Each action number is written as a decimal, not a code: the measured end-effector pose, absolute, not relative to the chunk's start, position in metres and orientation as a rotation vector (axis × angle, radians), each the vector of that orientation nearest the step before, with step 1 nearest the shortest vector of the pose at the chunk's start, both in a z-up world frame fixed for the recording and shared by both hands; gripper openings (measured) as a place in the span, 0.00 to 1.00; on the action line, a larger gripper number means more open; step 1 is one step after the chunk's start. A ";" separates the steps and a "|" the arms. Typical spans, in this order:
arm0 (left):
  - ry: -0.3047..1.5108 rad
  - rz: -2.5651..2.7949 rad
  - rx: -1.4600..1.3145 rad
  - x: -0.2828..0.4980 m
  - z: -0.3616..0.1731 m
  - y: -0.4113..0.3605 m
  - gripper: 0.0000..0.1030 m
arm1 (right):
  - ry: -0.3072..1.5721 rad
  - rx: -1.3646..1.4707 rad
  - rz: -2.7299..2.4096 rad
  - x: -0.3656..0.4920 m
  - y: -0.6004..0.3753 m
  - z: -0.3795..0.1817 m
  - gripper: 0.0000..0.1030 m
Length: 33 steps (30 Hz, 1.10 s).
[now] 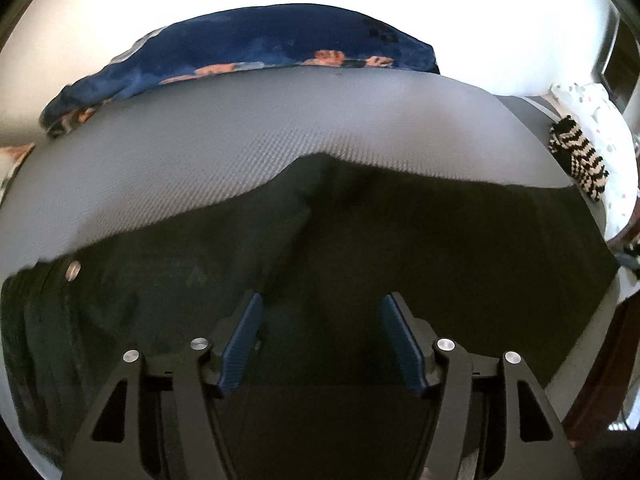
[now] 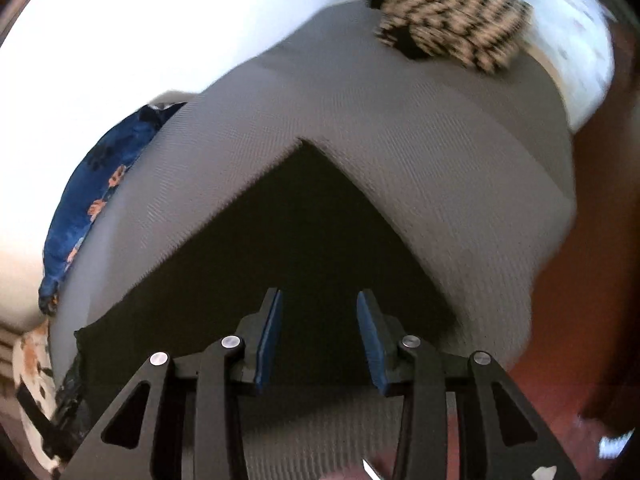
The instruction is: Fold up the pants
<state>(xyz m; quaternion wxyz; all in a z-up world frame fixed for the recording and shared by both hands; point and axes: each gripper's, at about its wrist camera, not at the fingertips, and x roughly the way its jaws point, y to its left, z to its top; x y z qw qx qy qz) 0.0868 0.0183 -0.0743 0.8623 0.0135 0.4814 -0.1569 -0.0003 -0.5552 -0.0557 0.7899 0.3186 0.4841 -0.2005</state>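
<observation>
Both your left gripper (image 1: 322,344) and right gripper (image 2: 320,338) hover parted and empty above the dark pants (image 1: 360,248), which lie flat on the grey mat (image 1: 240,128), ready for folding.

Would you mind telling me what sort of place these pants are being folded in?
Probably a bedroom, on a bed. The dark pants lie on a grey textured mat spread over white bedding, with a blue flowered blanket and a striped knit item beside it.

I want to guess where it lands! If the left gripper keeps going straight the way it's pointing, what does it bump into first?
Most likely the dark pants spread on the grey mat. The left gripper points down at them with open, empty jaws; the gap left is hard to judge.
</observation>
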 end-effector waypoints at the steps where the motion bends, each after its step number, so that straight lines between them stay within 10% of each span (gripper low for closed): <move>1: 1.011 -0.324 0.022 0.083 -0.075 0.022 0.63 | 1.047 0.705 -0.433 -0.010 -0.553 -0.058 0.36; 15: 1.015 -0.217 -0.046 0.043 -0.080 0.079 0.64 | 0.868 0.986 -0.468 -0.047 -0.582 -0.091 0.34; 21: 1.009 -0.209 -0.060 0.041 -0.079 0.085 0.64 | 0.838 1.084 -0.451 -0.041 -0.600 -0.101 0.09; 33: 0.970 -0.213 -0.133 0.043 -0.066 0.104 0.65 | 0.818 0.914 -0.132 0.056 -0.502 -0.017 0.08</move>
